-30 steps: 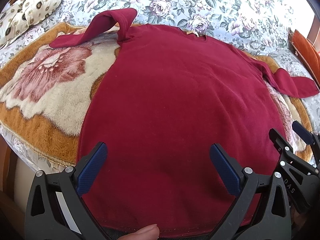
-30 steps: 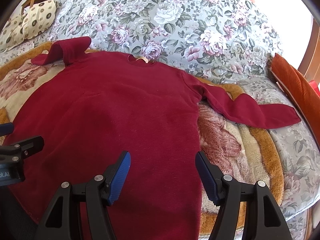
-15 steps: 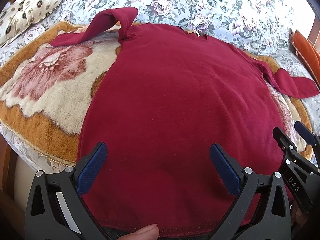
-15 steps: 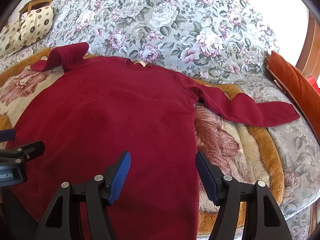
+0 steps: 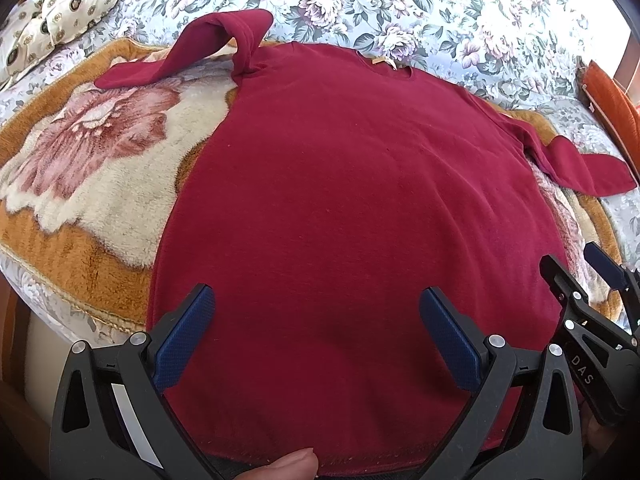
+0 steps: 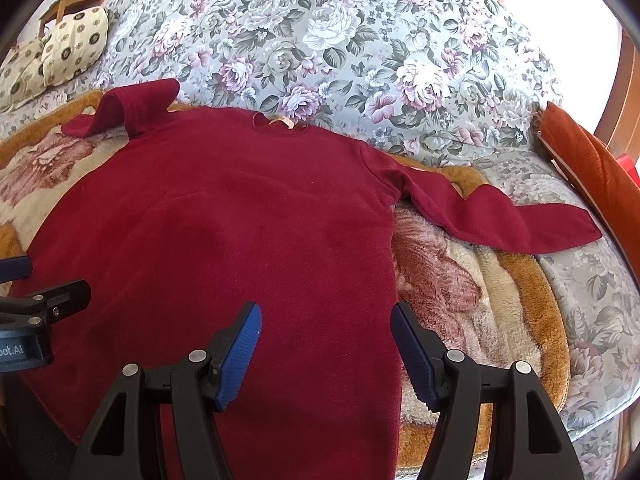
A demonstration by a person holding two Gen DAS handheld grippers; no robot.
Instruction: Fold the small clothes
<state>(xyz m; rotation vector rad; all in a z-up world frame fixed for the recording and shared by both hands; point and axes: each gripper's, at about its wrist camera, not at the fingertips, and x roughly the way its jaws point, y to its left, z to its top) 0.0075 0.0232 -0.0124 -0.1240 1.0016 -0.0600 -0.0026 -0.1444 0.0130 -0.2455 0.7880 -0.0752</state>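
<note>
A dark red long-sleeved sweater (image 5: 352, 184) lies flat on a plush floral blanket, collar away from me; it also shows in the right wrist view (image 6: 240, 240). Its left sleeve (image 5: 200, 52) is folded and twisted near the shoulder. Its right sleeve (image 6: 500, 216) stretches out to the right. My left gripper (image 5: 316, 328) is open and empty above the hem's middle. My right gripper (image 6: 326, 340) is open and empty above the sweater's right side edge near the hem. The right gripper (image 5: 580, 292) shows at the right edge of the left wrist view.
The plush orange and cream blanket (image 5: 80, 168) lies on a floral bedspread (image 6: 340, 48). A patterned pillow (image 5: 60, 4) lies at the far left. An orange cushion (image 6: 592, 164) stands at the right. The bed's near edge drops off at the lower left (image 5: 36, 320).
Both grippers have drawn back and up a little, so more of the bed shows. The sweater has not moved. Both stay open.
</note>
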